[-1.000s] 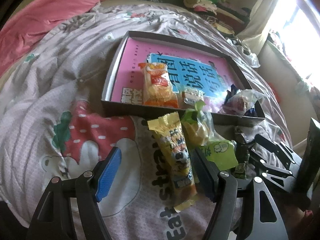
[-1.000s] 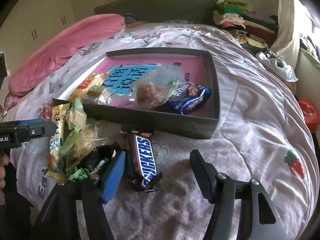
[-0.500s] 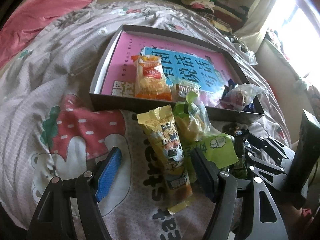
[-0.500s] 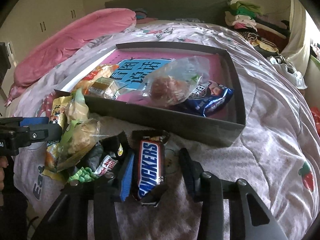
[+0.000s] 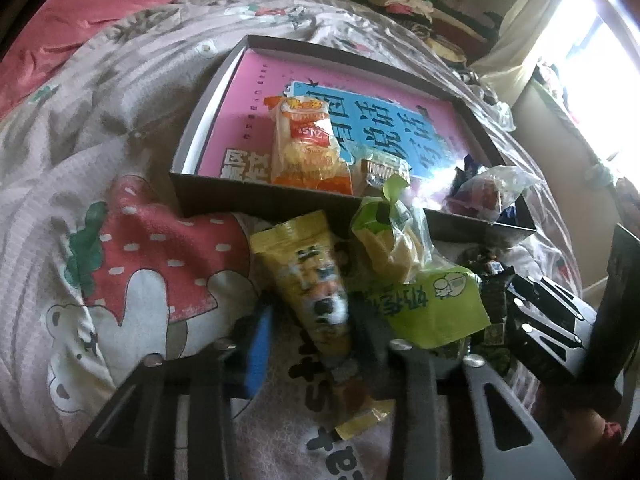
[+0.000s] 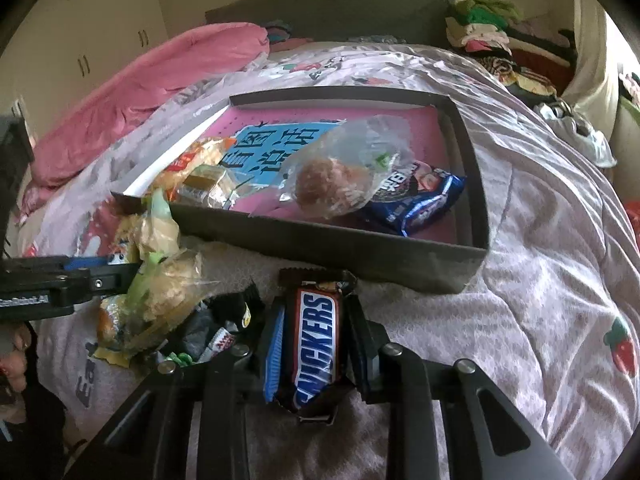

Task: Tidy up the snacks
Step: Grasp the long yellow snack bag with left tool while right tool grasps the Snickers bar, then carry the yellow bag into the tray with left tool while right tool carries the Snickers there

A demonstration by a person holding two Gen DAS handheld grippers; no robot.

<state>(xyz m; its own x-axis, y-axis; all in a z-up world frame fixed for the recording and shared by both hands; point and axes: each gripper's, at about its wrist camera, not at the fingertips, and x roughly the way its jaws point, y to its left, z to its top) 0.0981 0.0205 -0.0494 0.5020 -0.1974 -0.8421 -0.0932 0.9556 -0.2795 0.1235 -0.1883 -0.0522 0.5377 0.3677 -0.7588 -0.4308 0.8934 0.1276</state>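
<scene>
Left wrist view: the left gripper [image 5: 310, 332] is closing on a long, crinkly yellow snack pack [image 5: 310, 284] lying on the soft strawberry quilt [image 5: 120, 184].

Right wrist view: the right gripper [image 6: 316, 344] is closing on a shiny Snickers bar [image 6: 316, 340], just before the flat dark box [image 6: 360, 252].

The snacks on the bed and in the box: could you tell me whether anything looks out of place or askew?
Nothing looks spilled or damaged. Several packets sit in the box, but a loose heap lies outside its front wall: the yellow packet, the green-labelled bag overlapping it, and the Snickers bar.
</scene>
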